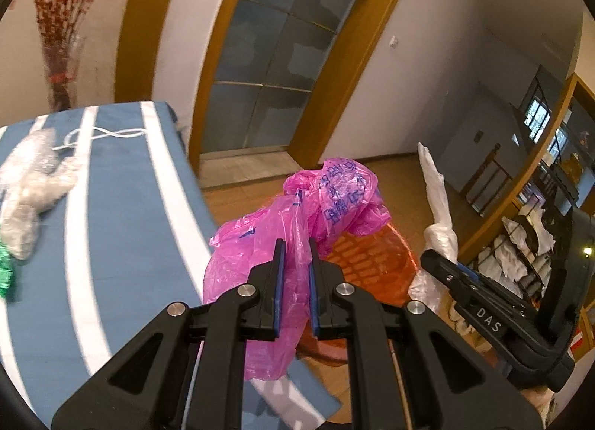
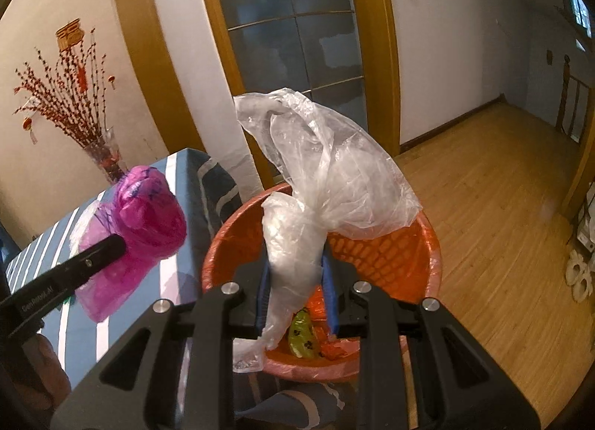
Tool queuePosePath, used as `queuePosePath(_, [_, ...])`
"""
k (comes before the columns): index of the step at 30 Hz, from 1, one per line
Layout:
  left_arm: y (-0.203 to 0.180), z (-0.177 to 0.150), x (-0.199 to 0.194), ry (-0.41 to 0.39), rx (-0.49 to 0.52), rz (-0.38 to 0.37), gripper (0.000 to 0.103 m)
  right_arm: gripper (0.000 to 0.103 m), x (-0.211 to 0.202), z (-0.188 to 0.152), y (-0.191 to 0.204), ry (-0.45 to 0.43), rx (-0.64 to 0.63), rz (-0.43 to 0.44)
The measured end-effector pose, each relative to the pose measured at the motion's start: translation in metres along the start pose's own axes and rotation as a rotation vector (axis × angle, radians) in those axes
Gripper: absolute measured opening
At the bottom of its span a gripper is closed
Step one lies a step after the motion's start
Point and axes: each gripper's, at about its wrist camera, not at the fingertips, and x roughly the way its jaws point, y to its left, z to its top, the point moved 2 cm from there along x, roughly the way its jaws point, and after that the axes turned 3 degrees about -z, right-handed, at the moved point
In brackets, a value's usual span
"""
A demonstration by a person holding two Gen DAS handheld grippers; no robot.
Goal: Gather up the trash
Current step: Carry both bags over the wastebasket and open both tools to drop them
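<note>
Two bags, each held over an orange basket (image 2: 416,266). Pink bag (image 1: 297,229): crumpled plastic with blue print, long axis roughly upright, bunched top leaning up and right, loose end hanging below the pads; clamped between the fingers of the left gripper (image 1: 295,255), beside the table edge. Clear bag (image 2: 327,177): long axis upright, twisted neck pinched in the right gripper (image 2: 295,273), wide part billowing above, tail trailing down into the basket. Basket contents: a green wrapper (image 2: 303,335) and a red scrap (image 2: 333,348). Table (image 1: 122,207), left of the basket: blue cloth with white stripes, bearing a crumpled clear wad (image 1: 29,192), a white string (image 1: 100,134) and a green scrap (image 1: 5,273). Behind it, a vase (image 2: 102,151) of red branches.
</note>
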Motion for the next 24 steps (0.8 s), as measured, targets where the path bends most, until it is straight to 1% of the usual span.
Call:
queuePosePath(5, [-0.014, -0.002, 0.020, 0.031, 0.006, -0.024, 0.010, 0.025, 0.013, 0.002, -0.016, 0.008, 0.023, -0.007])
queuePosePath(11, [-0.020, -0.004, 0.039, 0.061, -0.002, -0.043, 0.010, 0.025, 0.031, 0.006, -0.031, 0.023, 0.052, -0.007])
queuePosePath(12, [-0.020, -0.005, 0.043, 0.070, -0.003, -0.049, 0.010, 0.028, 0.033, 0.006, -0.033, 0.026, 0.056, -0.005])
queuePosePath(15, [-0.020, -0.008, 0.051, 0.096, -0.010, -0.059, 0.011, 0.028, 0.039, 0.006, -0.037, 0.032, 0.066, -0.003])
queuePosePath(17, [-0.021, -0.011, 0.054, 0.109, -0.009, -0.058, 0.011, 0.034, 0.043, 0.006, -0.040, 0.035, 0.066, -0.006])
queuePosePath(19, [-0.019, -0.012, 0.056, 0.120, -0.011, -0.056, 0.023, 0.039, 0.045, 0.006, -0.039, 0.037, 0.065, -0.015])
queuePosePath(20, [-0.018, -0.013, 0.056, 0.121, -0.012, -0.049, 0.038, 0.040, 0.046, 0.005, -0.040, 0.039, 0.066, -0.016])
queuePosePath(21, [-0.017, -0.014, 0.054, 0.114, -0.013, -0.034, 0.044, 0.042, 0.047, 0.005, -0.041, 0.040, 0.067, -0.018])
queuePosePath(24, [-0.012, -0.014, 0.052, 0.114, -0.012, -0.014, 0.046, 0.047, 0.046, 0.002, -0.044, 0.040, 0.070, -0.026])
